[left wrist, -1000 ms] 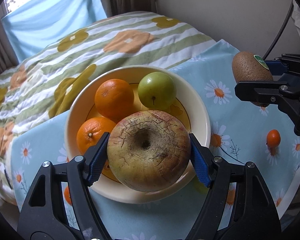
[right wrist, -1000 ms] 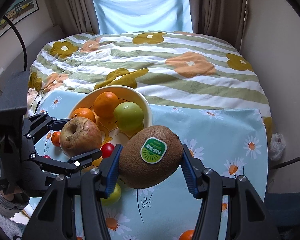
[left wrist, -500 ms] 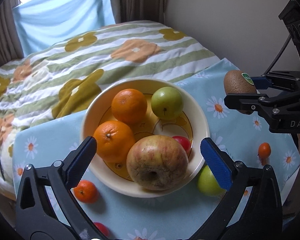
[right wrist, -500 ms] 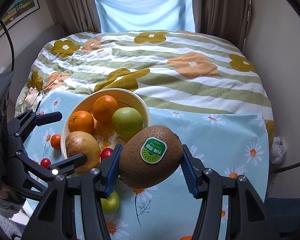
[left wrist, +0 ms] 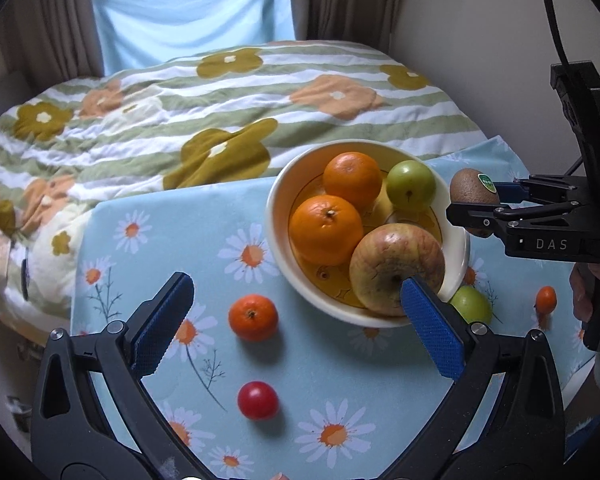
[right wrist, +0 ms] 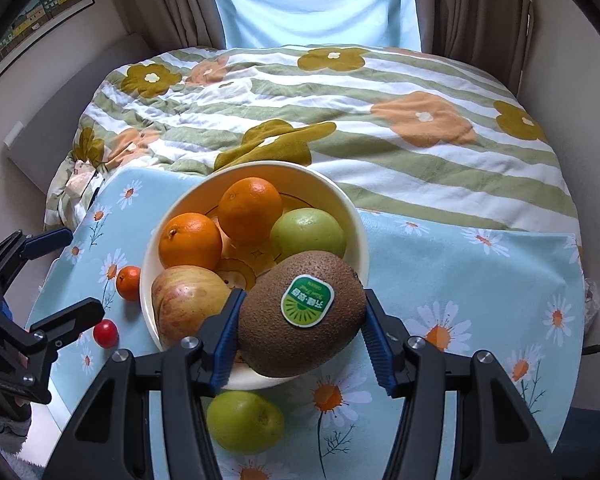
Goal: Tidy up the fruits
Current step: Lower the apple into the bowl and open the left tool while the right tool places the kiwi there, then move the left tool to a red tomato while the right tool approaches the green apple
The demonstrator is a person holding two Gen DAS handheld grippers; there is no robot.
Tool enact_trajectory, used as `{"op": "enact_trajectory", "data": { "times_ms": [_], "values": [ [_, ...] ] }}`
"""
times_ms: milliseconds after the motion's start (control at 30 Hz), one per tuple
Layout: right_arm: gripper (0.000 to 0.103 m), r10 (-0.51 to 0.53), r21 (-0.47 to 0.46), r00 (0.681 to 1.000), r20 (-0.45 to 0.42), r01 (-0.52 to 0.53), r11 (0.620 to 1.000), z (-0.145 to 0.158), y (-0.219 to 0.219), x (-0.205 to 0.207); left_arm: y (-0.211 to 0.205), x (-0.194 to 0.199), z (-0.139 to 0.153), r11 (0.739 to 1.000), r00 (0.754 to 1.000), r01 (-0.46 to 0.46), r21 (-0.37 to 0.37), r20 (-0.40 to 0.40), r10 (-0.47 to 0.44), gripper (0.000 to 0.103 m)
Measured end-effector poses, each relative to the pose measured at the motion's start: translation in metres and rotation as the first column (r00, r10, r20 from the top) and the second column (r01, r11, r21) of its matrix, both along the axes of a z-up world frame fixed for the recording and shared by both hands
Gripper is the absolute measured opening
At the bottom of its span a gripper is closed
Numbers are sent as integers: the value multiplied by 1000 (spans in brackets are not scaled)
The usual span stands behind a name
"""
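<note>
Hidden or cut off: in the right wrist view the kiwi [right wrist: 302, 314] covers the near rim of the bowl [right wrist: 352, 216]; the left gripper [right wrist: 46, 276] is cut by the frame edge at 9 o'clock.
Kiwi position: clamped between the blue pads of the right gripper [right wrist: 300, 328], over the bowl's near edge, long axis running across from pad to pad, green sticker facing the camera.
Right gripper fingers: closed on the kiwi.
Left gripper fingers: spread wide apart, holding nothing; the left gripper [left wrist: 296, 320] hangs over the daisy tablecloth [left wrist: 148, 216], with a small tangerine [left wrist: 253, 317] between its fingers.
Bowl contents: two oranges [left wrist: 326, 229], a green fruit [left wrist: 411, 185] and a large apple [left wrist: 396, 268] at the bowl's 5 o'clock.
Only in left wrist view: a tiny orange fruit [left wrist: 546, 298] at 3 o'clock; the right finger's tip overlaps the apple.
Only in right wrist view: a second green fruit [right wrist: 245, 420] on the cloth just below the bowl, shown whole; a framed picture [right wrist: 40, 16] at 10 o'clock.
Both views: a red cherry-sized fruit [left wrist: 258, 400] loose on the cloth.
</note>
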State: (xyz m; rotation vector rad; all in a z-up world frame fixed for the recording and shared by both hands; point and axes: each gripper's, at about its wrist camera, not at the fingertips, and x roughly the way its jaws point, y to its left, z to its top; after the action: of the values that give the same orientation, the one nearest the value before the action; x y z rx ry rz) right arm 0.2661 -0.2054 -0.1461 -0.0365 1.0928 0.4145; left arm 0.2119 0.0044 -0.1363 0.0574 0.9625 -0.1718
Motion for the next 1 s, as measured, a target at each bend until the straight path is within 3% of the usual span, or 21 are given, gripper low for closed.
{"op": "enact_trajectory", "data": {
  "times_ms": [267, 533, 567, 667, 1000],
  "values": [
    [52, -78, 22, 994, -71, 79, 997, -20, 1, 6, 16, -10, -9, 999, 999, -37, -7, -16, 37, 103],
    [52, -105, 15, 994, -33, 106, 994, -20, 2, 6, 18, -9, -15, 999, 999, -26, -21, -24, 25, 103],
    [56, -112, 28, 994, -18, 113, 993, -17, 0, 5, 18, -9, -14, 999, 999, -24, -24, -23, 23, 103],
    [92, -126, 53, 992, 14, 125, 991, -9, -3, 2, 20, -9, -12, 999, 1000, -16, -33, -19, 16, 103],
    [93, -165, 47, 983, 82, 162, 986, 16, -1, -12, 23, -17, 9, 999, 999, 32, -20, 23, -31, 103]
  ]
}}
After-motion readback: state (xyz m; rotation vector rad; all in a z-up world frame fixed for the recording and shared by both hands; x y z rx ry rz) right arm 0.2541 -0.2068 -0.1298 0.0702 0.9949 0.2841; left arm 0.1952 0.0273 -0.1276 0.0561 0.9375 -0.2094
